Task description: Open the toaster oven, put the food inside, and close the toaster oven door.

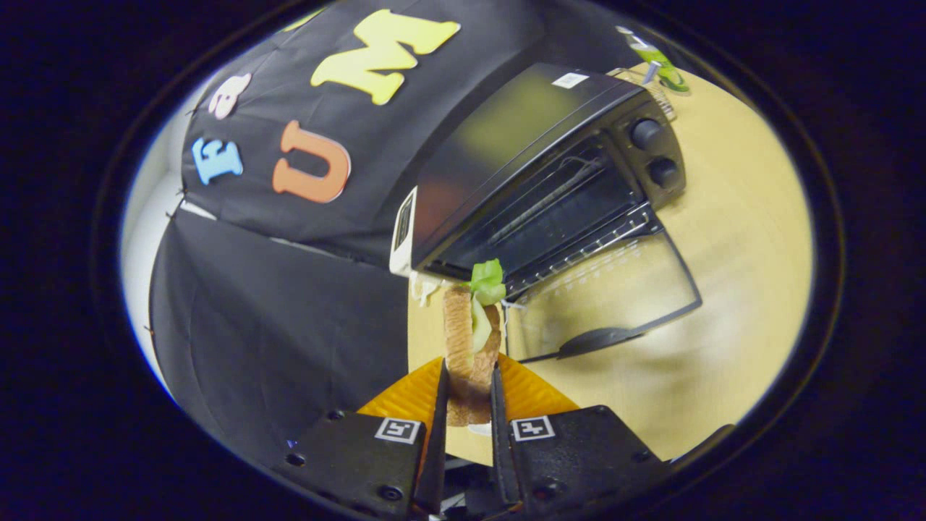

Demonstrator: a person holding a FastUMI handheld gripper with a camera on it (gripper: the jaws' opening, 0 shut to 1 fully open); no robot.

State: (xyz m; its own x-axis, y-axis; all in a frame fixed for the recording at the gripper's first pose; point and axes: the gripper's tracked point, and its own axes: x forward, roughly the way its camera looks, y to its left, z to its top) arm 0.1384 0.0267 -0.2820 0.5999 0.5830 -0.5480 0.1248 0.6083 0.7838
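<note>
Gripper (469, 394): closed on the sandwich, 1 finger pressing each side of it; the 2 jaws stand narrow w/ only the food between them.
Sandwich (466, 340): 2 brown bread slices standing on edge w/ pale green filling between; sticks out fwd past the fingertips, held up off the table.
Lettuce (487, 281): bright green leaf poking from the far end of the sandwich, overlapping the oven's front lower edge in view; touching or not, can't tell.
Toaster oven (506, 145): black box, just ahead of the sandwich, on the table; whole scene looks tilted in this view. Glossy top panel w/ a small white sticker near its far corner.
Oven door (608, 289): open, swung down flat, glass pane w/ dark frame, table seen thru it. Lies beside the sandwich on the knob side.
Door handle (600, 339): dark bar on the door's outer edge, nearest the gripper.
Oven cavity (550, 210): dark inside, wire rack & heating rod visible.
Knobs (646, 133): 2 round black dials on the front panel next to the cavity, 1 beside the other.
Table (738, 239): light wood-tone top, carries the oven.
Far clutter (655, 61): green & pale bits beyond the oven; too small to ID.
Orange mat (528, 394): ribbed orange piece beneath the fingers, showing on both sides of the sandwich.
</note>
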